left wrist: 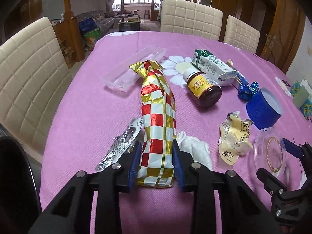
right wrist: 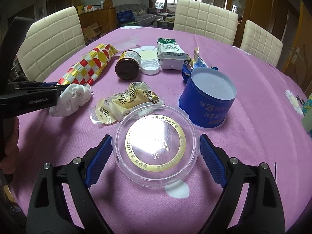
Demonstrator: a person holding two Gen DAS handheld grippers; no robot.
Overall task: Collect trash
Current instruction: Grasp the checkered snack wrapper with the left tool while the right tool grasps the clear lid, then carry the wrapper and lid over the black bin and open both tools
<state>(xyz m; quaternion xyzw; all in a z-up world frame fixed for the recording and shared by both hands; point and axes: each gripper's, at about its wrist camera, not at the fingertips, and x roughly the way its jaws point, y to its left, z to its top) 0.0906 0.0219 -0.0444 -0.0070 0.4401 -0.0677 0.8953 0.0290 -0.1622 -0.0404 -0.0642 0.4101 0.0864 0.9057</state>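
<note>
My left gripper (left wrist: 156, 152) is shut on the near end of a long red, gold and white checked wrapper (left wrist: 158, 105), which lies on the pink tablecloth; it also shows in the right wrist view (right wrist: 87, 68). My right gripper (right wrist: 154, 148) is open, its fingers either side of a clear round plastic lid (right wrist: 156, 146) with a gold ring, not touching it. The lid shows in the left wrist view (left wrist: 270, 154) too, beside the right gripper (left wrist: 280, 156).
On the cloth lie a crumpled white tissue (right wrist: 70, 99), a yellow tissue packet (right wrist: 124, 103), an upturned blue cup (right wrist: 208, 101), a brown jar (right wrist: 127, 64) with its white cap (right wrist: 150, 68), a green-white carton (right wrist: 171, 54), a blue wrapper (left wrist: 246, 90), a foil blister pack (left wrist: 120, 144) and a clear tray (left wrist: 134, 70). Cream chairs (right wrist: 204, 17) surround the table.
</note>
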